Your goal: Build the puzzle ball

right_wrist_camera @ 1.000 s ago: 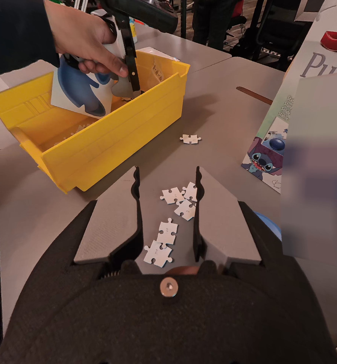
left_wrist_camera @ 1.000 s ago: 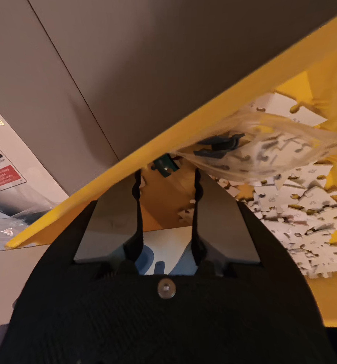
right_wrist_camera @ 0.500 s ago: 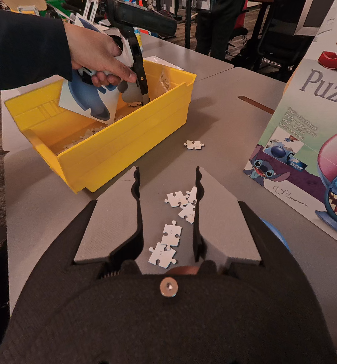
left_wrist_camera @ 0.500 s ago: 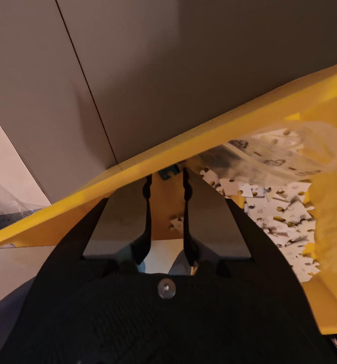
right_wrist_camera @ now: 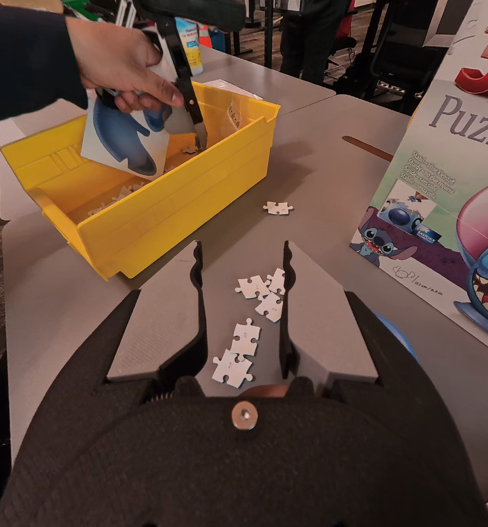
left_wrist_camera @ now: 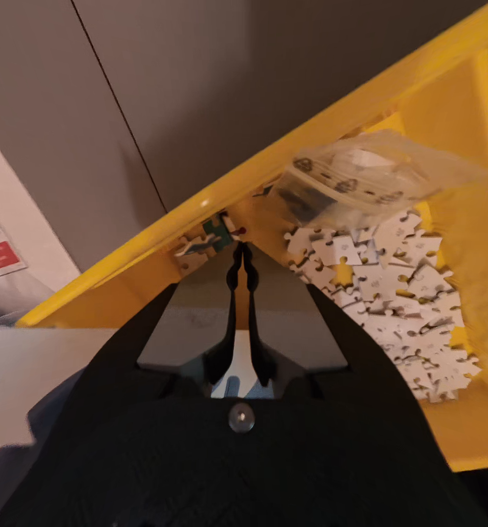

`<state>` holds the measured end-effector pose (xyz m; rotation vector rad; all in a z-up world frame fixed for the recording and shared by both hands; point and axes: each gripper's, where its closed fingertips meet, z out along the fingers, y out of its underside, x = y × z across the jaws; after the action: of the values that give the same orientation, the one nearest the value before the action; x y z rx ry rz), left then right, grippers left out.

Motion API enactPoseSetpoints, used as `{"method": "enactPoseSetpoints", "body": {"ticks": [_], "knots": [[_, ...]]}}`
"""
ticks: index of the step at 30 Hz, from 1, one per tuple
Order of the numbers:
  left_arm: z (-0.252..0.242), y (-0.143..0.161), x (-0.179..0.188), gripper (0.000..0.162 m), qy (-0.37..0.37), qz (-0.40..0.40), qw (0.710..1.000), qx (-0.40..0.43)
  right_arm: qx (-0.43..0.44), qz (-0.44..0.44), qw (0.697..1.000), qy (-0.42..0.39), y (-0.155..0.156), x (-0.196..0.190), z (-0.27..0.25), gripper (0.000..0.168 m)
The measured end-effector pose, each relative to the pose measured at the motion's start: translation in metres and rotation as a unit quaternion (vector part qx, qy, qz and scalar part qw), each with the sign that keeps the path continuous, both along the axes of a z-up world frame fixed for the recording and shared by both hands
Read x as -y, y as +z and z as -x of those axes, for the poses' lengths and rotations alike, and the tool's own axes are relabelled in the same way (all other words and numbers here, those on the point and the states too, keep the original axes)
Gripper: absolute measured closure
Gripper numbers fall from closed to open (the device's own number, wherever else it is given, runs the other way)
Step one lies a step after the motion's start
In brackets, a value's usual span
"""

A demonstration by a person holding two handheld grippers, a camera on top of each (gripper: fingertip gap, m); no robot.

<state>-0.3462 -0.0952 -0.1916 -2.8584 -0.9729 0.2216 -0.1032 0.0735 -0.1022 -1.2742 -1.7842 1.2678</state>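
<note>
My left gripper (left_wrist_camera: pixel 242 248) is inside the yellow bin (left_wrist_camera: pixel 322 122), its jaws closed with the tips pinching the edge of a green-and-white puzzle piece (left_wrist_camera: pixel 217 235) by the bin wall. Several white pieces (left_wrist_camera: pixel 379 285) lie face down on the bin floor. The right wrist view shows that gripper (right_wrist_camera: pixel 200 142) in the bin (right_wrist_camera: pixel 180 205), with a piece (right_wrist_camera: pixel 190 149) at its tip. The hand holding it also holds a printed sheet (right_wrist_camera: pixel 123 142). My right gripper (right_wrist_camera: pixel 241 245) is open and empty above several loose white pieces (right_wrist_camera: pixel 255 286) on the grey table.
A clear plastic bag (left_wrist_camera: pixel 365 176) leans in the bin's far corner. A joined pair of pieces (right_wrist_camera: pixel 278 207) lies on the table beyond the loose ones. The puzzle box (right_wrist_camera: pixel 436 199) stands at the right, with a blue object (right_wrist_camera: pixel 396 333) beside my right gripper. One gripper's finger ends stand about 30 cm off the other's.
My left gripper has closed from open to shut and pushed deeper toward the bin wall, onto the green-and-white piece. My right gripper has stayed open, with its view shifted slightly.
</note>
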Motion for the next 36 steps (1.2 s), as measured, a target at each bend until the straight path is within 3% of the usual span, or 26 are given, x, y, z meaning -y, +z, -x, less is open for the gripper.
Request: {"method": "enactPoseSetpoints", "body": {"ticks": [4,9,12,17,21,23,28,30,31,35,36], "knots": [[-0.007,0.012,0.009,0.162,-0.059,0.055,0.996,-0.036,0.002,-0.004,1.000,0.003,-0.002,0.002,0.000,0.114],[-0.007,0.011,0.014,0.162,-0.059,0.064,0.996,-0.030,0.003,-0.004,1.000,0.001,-0.003,0.001,0.000,0.114],[-0.001,0.004,0.014,0.129,-0.053,0.064,0.996,-0.034,0.003,-0.003,1.000,0.000,-0.002,0.001,0.001,0.114],[-0.001,-0.004,0.010,0.118,-0.056,0.072,0.996,-0.012,0.002,-0.003,1.000,0.000,-0.002,0.001,0.000,0.114],[-0.001,-0.008,0.015,0.131,-0.125,0.114,0.986,0.008,-0.001,-0.001,1.000,0.002,0.001,0.002,-0.001,0.114],[0.001,-0.008,0.013,0.124,-0.146,0.123,0.982,0.013,-0.002,-0.001,1.000,0.002,0.002,0.002,-0.001,0.114],[0.000,-0.013,0.024,0.136,-0.225,0.185,0.956,0.029,-0.002,0.001,1.000,0.003,0.002,0.001,-0.001,0.114],[0.002,-0.015,0.030,0.132,-0.255,0.224,0.940,0.020,-0.002,0.002,1.000,0.004,0.002,0.002,-0.002,0.114],[0.006,-0.013,0.030,0.126,-0.262,0.235,0.936,0.008,-0.002,0.002,1.000,0.004,0.002,0.002,-0.002,0.114],[0.007,-0.014,0.028,0.133,-0.270,0.244,0.932,0.000,-0.003,0.000,1.000,0.007,0.003,0.004,-0.003,0.114],[0.009,-0.014,0.027,0.144,-0.271,0.243,0.931,-0.008,-0.003,0.000,1.000,0.008,0.002,0.005,-0.003,0.114]]}}
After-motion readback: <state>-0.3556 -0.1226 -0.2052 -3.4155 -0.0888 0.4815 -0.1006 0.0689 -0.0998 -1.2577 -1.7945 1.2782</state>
